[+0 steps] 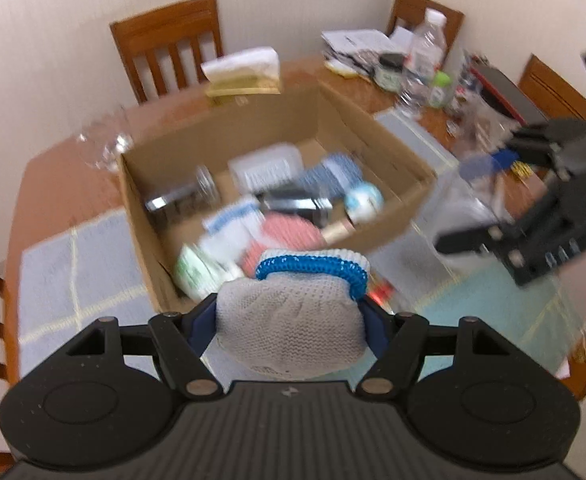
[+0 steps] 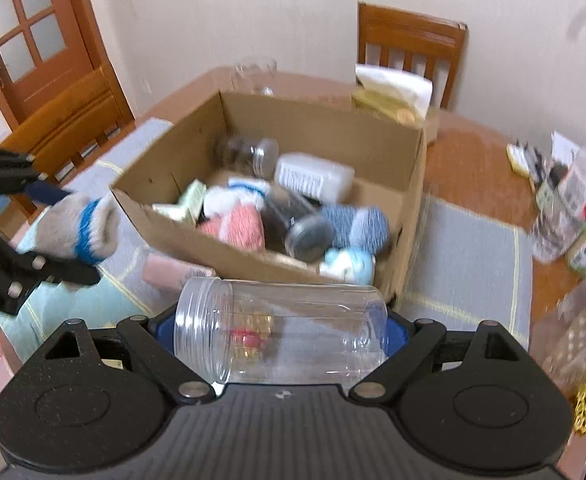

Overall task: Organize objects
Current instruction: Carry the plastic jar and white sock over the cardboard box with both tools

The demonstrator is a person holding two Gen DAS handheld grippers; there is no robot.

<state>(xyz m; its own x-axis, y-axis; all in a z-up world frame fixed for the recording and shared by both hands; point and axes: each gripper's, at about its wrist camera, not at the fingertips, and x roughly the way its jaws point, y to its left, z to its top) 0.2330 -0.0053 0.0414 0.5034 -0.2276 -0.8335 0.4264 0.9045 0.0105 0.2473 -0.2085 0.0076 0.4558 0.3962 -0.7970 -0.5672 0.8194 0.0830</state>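
My left tool point(image 1: 291, 320) is pinching a grey sock with a blue band point(image 1: 293, 316). Right tool point(image 2: 281, 332) clamps a clear plastic jar point(image 2: 281, 328) sideways, cardboard box point(image 2: 405, 208) mid-frame.

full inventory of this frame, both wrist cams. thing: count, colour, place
cardboard box: 1, brown, table centre, open
rolled socks: several, pink, blue, white, in box
jars: 2, clear, dark lids, in box
placemats: several, grey and teal, under box
chairs: several, wood, round table
plastic bottle: 1, clear, far table
sock: 1, grey, blue band, in left tongs
lidless jar: 1, clear, in right tongs
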